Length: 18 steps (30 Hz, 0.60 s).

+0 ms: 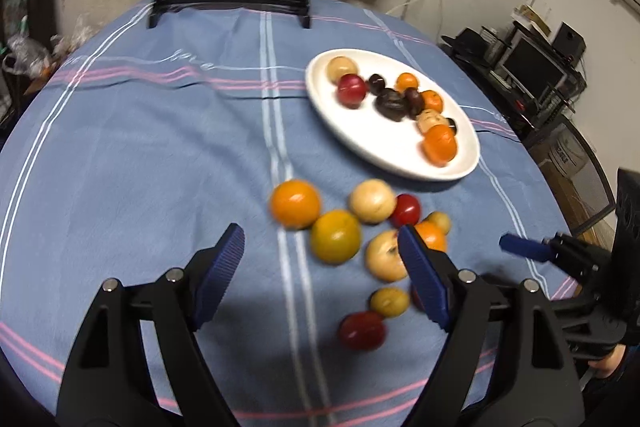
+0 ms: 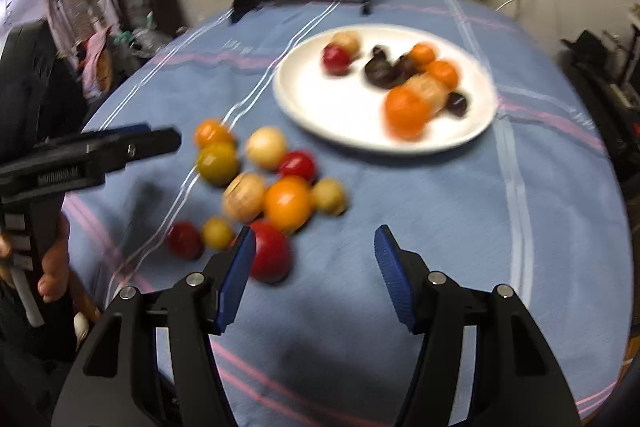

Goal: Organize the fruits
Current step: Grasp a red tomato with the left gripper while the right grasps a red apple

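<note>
Both hand-held grippers hang spread wide and empty over the table (image 1: 140, 147): the left hand-held gripper (image 1: 320, 247) just above the loose fruits (image 1: 336, 235), the right hand-held gripper (image 2: 316, 251) beside them. Beyond, a white plate (image 2: 320, 107) on the blue striped cloth holds more fruit.

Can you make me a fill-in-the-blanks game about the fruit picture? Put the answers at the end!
1. Some fruits already lie on a round plate whose colour is ____.
2. The loose fruit pile rests on a striped tablecloth that is mostly ____.
3. Both the left tongs and the right tongs are ____ and hold nothing.
4. The darkest fruits lie on the ____.

Answers: white; blue; open; plate
</note>
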{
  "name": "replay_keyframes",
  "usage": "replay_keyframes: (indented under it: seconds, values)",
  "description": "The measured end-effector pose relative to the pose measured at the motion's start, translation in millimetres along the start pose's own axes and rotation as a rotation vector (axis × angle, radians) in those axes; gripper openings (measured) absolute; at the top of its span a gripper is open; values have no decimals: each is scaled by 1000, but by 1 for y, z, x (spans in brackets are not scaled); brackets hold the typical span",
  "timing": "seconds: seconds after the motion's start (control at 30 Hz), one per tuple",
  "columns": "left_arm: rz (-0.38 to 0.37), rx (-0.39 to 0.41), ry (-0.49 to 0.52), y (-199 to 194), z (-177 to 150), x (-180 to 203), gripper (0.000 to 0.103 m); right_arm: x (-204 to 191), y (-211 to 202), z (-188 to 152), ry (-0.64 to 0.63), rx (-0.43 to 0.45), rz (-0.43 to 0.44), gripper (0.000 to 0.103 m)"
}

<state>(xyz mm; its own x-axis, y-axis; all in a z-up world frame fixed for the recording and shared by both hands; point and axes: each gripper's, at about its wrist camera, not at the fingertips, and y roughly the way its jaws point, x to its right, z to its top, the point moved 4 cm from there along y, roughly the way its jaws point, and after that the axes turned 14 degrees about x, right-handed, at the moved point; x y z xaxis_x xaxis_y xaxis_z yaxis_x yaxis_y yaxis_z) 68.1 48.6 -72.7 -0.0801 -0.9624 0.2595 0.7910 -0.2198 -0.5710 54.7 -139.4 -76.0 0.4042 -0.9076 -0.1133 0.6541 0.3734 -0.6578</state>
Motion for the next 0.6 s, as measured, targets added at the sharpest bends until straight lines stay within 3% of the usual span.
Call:
replay_keyframes:
  seconds: [0.27,0.57,0.6]
  values:
    - [17,4,-8,-26,-24,-15,83,-24,16,-13,-17,-25,62,62]
    - [-7,-4,-4,-37,-35,-16,83,-21,39,-18,30,-31,103,62]
    - [-21,-14,0,-36,-38,-13,84,-21,41,-19,37,-36,115,48]
